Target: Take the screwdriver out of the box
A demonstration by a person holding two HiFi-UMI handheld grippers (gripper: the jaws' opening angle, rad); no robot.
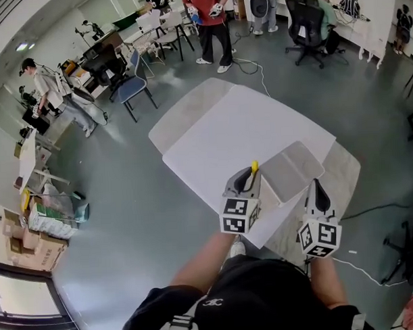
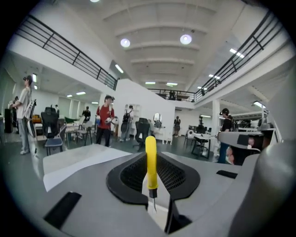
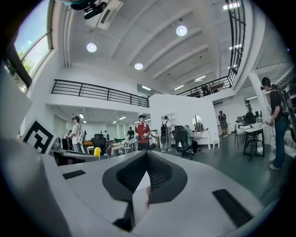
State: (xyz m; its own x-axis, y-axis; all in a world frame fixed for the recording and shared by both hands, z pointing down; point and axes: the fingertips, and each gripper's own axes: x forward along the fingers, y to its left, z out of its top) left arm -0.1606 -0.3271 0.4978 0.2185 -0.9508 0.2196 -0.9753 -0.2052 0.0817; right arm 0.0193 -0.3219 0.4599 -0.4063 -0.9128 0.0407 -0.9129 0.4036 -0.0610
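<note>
My left gripper [image 1: 250,175] is raised over the near edge of the white table [image 1: 226,133]. It is shut on a screwdriver [image 1: 254,167] with a yellow handle. In the left gripper view that screwdriver [image 2: 151,162] stands upright between the black pads [image 2: 129,178], its thin metal shaft pointing down into the gap. The grey box [image 1: 291,170] lies flat on the table just right of it. My right gripper [image 1: 317,186] hovers at the box's near right corner, level, its tips together [image 3: 147,155] with nothing seen clamped. The yellow handle [image 3: 97,152] shows at its left.
Several people stand or sit around desks [image 1: 208,22] at the far side of the room. A blue chair [image 1: 133,86] stands left of the table and cardboard boxes [image 1: 27,245] sit at the far left. A cable [image 1: 370,209] runs over the floor at the right.
</note>
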